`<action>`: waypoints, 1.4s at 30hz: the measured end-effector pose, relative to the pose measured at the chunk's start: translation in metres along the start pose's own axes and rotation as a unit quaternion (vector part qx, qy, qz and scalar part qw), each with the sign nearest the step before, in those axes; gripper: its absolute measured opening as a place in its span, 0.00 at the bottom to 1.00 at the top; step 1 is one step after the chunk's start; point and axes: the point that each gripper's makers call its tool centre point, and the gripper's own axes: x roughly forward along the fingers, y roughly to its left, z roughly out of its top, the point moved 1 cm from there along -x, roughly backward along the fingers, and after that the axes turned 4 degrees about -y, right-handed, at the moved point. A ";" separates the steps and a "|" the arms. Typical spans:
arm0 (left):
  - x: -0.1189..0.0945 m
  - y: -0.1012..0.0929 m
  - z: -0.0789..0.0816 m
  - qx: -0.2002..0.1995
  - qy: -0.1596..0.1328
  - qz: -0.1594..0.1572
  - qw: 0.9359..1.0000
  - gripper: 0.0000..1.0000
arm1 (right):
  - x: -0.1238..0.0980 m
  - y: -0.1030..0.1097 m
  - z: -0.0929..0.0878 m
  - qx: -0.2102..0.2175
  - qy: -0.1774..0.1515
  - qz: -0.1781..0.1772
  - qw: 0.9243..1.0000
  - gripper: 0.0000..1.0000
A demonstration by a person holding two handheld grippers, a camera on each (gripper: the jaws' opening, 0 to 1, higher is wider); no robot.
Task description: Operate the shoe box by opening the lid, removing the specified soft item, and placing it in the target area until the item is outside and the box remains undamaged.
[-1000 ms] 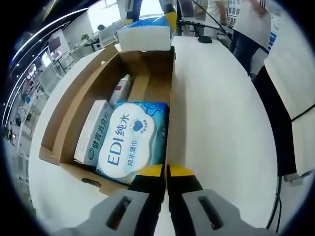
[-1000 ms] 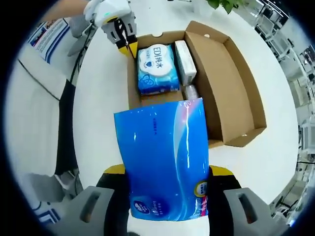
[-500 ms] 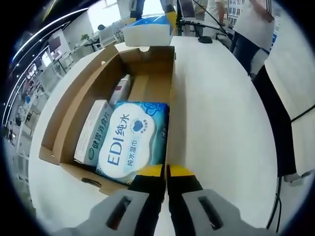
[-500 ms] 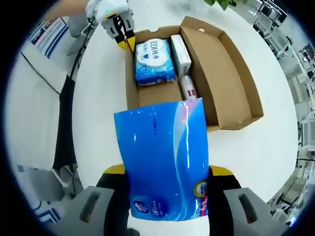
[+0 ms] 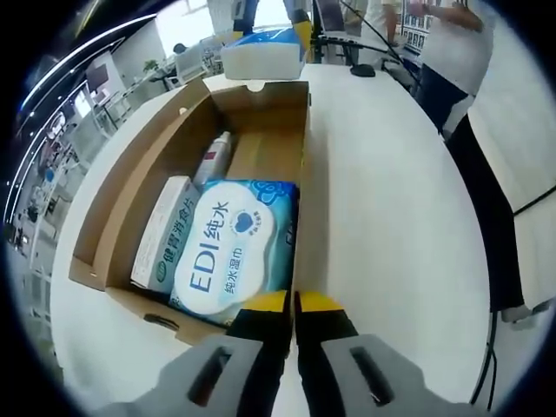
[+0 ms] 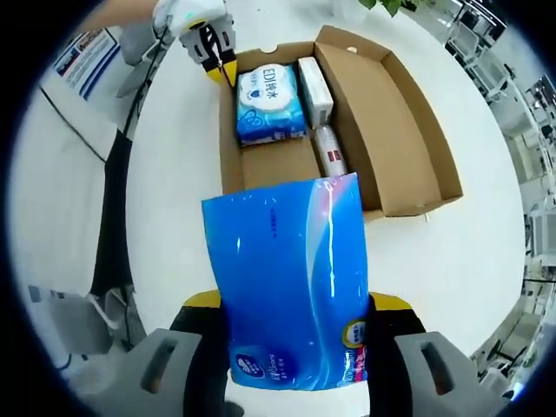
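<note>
the right gripper [image 6: 295, 304] is clamping a blue pack between its yellow-tipped jaws, raised above the table. the left gripper [image 5: 293, 302] is sitting low with its jaws pressed together, apparently pinching the box's near wall; it is also showing at [image 6: 211, 54].

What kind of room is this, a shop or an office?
It looks like an open-plan office or lab, though I can't be sure. Rows of desks run along one side, a potted plant stands nearby, and the box sits on a big white table.

Glossy plastic pack [image 6: 291, 287], seemingly cardboard box [image 6: 408, 148]
</note>
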 end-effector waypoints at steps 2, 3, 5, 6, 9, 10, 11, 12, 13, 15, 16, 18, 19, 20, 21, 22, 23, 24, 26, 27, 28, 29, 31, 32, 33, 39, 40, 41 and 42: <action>0.000 0.000 0.000 -0.001 0.000 0.000 1.000 0.01 | -0.001 -0.001 -0.004 0.000 0.001 -0.002 1.000 0.61; 0.000 0.000 0.000 -0.001 0.000 0.000 1.000 0.01 | -0.001 -0.002 -0.005 -0.001 0.001 -0.002 1.000 0.61; 0.000 0.000 0.000 -0.001 0.001 0.001 1.000 0.01 | -0.002 -0.002 -0.010 -0.005 0.004 -0.004 1.000 0.61; 0.000 0.000 0.000 -0.001 0.001 0.000 1.000 0.01 | -0.003 -0.003 -0.012 -0.005 0.004 -0.003 1.000 0.61; 0.000 0.000 0.000 -0.001 0.001 -0.001 1.000 0.01 | -0.003 -0.004 -0.018 -0.003 0.003 -0.005 1.000 0.61; 0.000 0.000 0.000 -0.002 0.002 -0.001 1.000 0.01 | -0.003 -0.004 -0.018 -0.002 0.002 -0.005 1.000 0.61; 0.000 0.000 0.000 -0.002 0.002 -0.001 1.000 0.01 | -0.003 -0.004 -0.020 0.000 0.002 -0.004 1.000 0.61; 0.000 0.000 0.000 -0.002 0.002 -0.001 1.000 0.01 | -0.004 -0.004 -0.021 0.000 0.001 -0.004 1.000 0.61; 0.000 0.000 0.000 -0.002 0.003 -0.001 1.000 0.01 | -0.004 -0.004 -0.022 0.001 0.001 -0.004 1.000 0.61; 0.001 0.001 0.000 -0.002 0.004 -0.001 1.000 0.01 | -0.005 -0.005 -0.024 0.001 -0.001 -0.006 1.000 0.61; 0.001 0.001 0.000 -0.001 0.005 -0.001 1.000 0.01 | -0.005 -0.006 -0.025 0.004 -0.003 -0.007 1.000 0.61; 0.001 0.001 0.001 -0.002 0.006 -0.002 1.000 0.01 | -0.005 -0.005 -0.026 0.007 -0.002 -0.005 1.000 0.61; 0.001 0.000 0.000 -0.002 0.007 -0.002 1.000 0.01 | -0.005 -0.005 -0.027 0.008 -0.001 -0.005 1.000 0.61; 0.001 0.000 0.000 -0.001 0.007 -0.002 1.000 0.01 | -0.005 -0.005 -0.028 0.002 -0.001 -0.007 1.000 0.61; 0.001 0.001 0.000 -0.001 0.007 -0.002 1.000 0.01 | -0.005 -0.006 -0.029 -0.003 -0.001 -0.010 1.000 0.61; 0.001 0.001 0.000 -0.001 0.007 -0.002 1.000 0.01 | -0.005 -0.006 -0.031 -0.001 0.001 -0.009 1.000 0.61; 0.001 0.001 0.000 -0.001 0.007 -0.002 1.000 0.01 | -0.005 -0.005 -0.032 0.002 0.002 -0.007 1.000 0.61; 0.001 0.001 0.000 0.000 0.007 -0.002 1.000 0.01 | -0.005 -0.005 -0.032 0.003 0.001 -0.006 1.000 0.61; 0.001 0.001 0.000 0.000 0.006 -0.002 1.000 0.01 | -0.005 -0.006 -0.033 0.004 0.000 -0.006 1.000 0.61; 0.001 0.001 0.000 0.001 0.006 -0.002 1.000 0.01 | -0.005 -0.006 -0.034 0.002 0.000 -0.007 1.000 0.61; 0.001 0.001 0.000 0.002 0.006 -0.002 1.000 0.01 | -0.005 -0.007 -0.034 0.000 0.000 -0.007 1.000 0.61; 0.001 0.000 0.000 0.002 0.006 -0.001 1.000 0.01 | -0.005 -0.007 -0.034 0.000 0.001 -0.008 1.000 0.61; 0.001 0.000 0.000 0.010 0.007 -0.001 1.000 0.01 | -0.004 -0.008 -0.035 -0.002 0.000 -0.007 1.000 0.61; 0.001 0.000 0.000 0.024 0.004 0.000 1.000 0.00 | -0.004 -0.008 -0.035 -0.003 0.000 -0.008 1.000 0.61; 0.001 -0.001 0.000 0.025 0.003 0.001 1.000 0.00 | -0.004 -0.008 -0.035 -0.003 0.000 -0.008 1.000 0.61; 0.001 0.000 0.000 0.019 0.003 -0.002 1.000 0.00 | 0.005 -0.011 -0.037 -0.009 -0.001 -0.004 1.000 0.61; 0.001 0.000 0.000 0.018 0.003 -0.002 1.000 0.00 | 0.006 -0.011 -0.037 -0.010 0.000 -0.004 1.000 0.61; 0.001 0.000 -0.001 0.016 0.004 -0.002 1.000 0.00 | 0.008 -0.010 -0.038 -0.012 0.001 -0.004 1.000 0.61; 0.001 0.000 -0.001 0.015 0.004 -0.003 1.000 0.00 | 0.010 -0.010 -0.038 -0.014 0.001 -0.003 1.000 0.61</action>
